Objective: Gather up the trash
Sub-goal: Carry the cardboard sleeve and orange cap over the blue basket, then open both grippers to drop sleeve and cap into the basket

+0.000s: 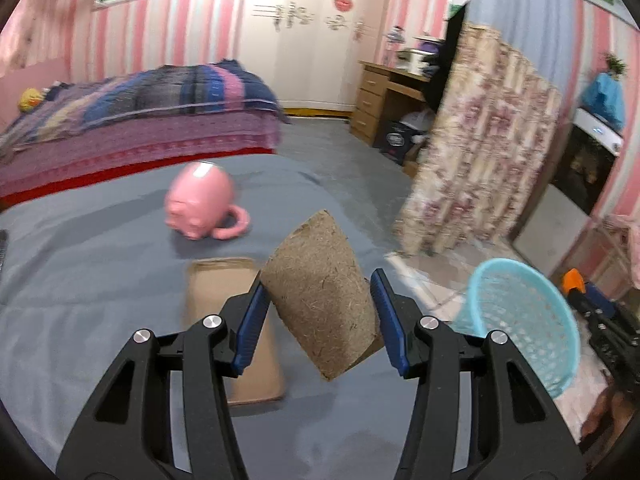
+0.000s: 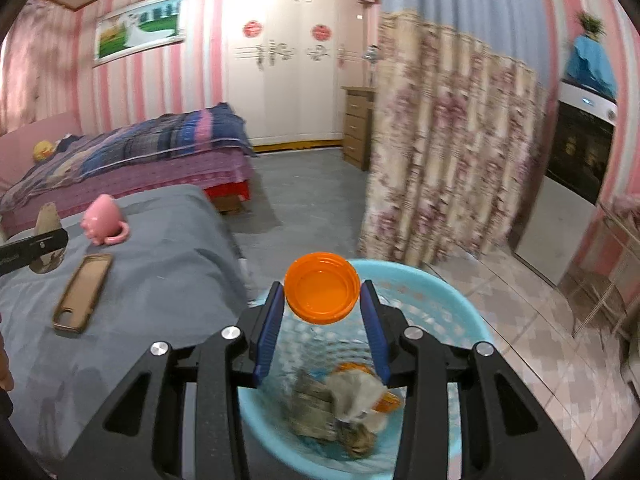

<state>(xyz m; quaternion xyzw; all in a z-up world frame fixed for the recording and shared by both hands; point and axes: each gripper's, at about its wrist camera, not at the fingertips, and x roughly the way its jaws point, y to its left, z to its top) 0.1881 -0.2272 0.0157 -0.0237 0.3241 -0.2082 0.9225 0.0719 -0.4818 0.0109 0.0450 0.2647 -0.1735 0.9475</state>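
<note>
Orange cap (image 2: 322,294) between right fingers (image 2: 269,326)

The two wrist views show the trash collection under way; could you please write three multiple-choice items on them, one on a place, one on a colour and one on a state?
1. Where is the orange cap?
A. Between the right gripper fingers, above the blue basket
B. On the grey bed cover
C. On the tiled floor

2. What colour is the pig-shaped mug?
A. Green
B. Pink
C. White

3. What is the left gripper doing?
A. Open and empty
B. Shut on the phone case
C. Holding the brown fibre pot

Answers: 1 A, the cap sits between the blue pads over the basket. 2 B, the mug is plainly pink. 3 C, the pot sits between its fingers, off the bed.
</note>
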